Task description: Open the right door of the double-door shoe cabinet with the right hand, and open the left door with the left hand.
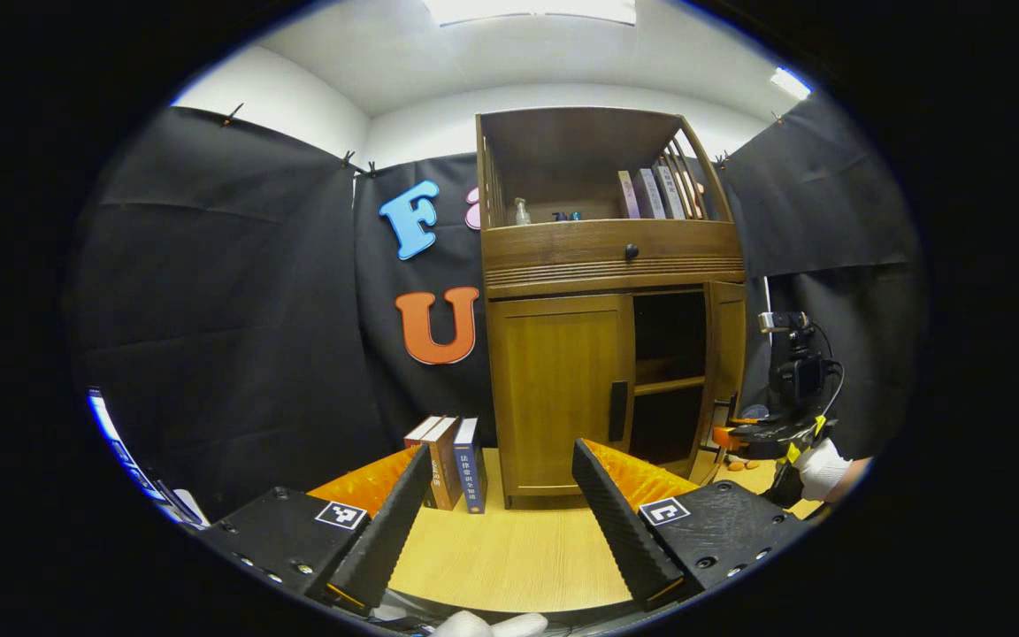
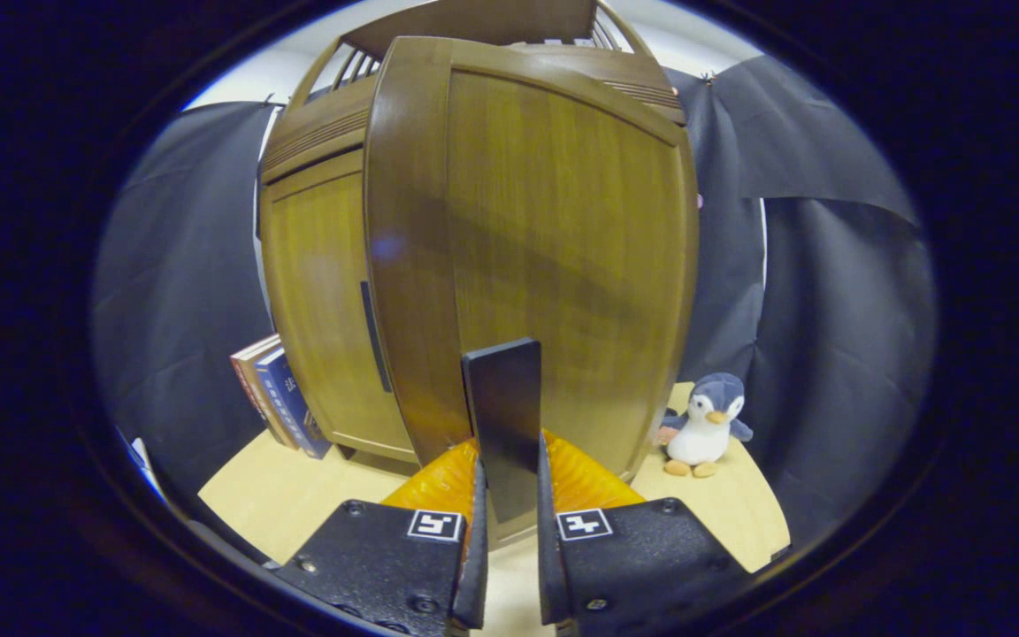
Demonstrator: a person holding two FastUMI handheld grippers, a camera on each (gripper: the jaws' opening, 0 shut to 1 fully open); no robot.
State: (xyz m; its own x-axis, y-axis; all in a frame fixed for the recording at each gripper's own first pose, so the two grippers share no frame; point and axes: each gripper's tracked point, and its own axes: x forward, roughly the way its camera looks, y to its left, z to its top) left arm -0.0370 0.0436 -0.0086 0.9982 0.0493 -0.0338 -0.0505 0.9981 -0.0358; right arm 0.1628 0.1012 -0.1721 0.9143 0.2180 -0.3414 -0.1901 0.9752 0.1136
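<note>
Right gripper [image 2: 509,478] clamps right door [image 2: 554,257] handle [image 2: 502,416]; left gripper [image 1: 503,495] spread above table [image 1: 518,548], shoe cabinet [image 1: 607,301] at 12 o'clock.

Light comes from above: a ceiling panel [image 1: 532,9] glows overexposed at the top of the left gripper view, with a second lamp [image 1: 790,82] at the upper right. The booth is evenly and fairly brightly lit. In the right gripper view a soft diagonal shadow crosses the cabinet door [image 2: 554,257], and a faint bluish glare spot sits on its frame. Fisheye distortion bows straight edges outward. Both views are sharp, with slight blue fringing at the rim.
</note>
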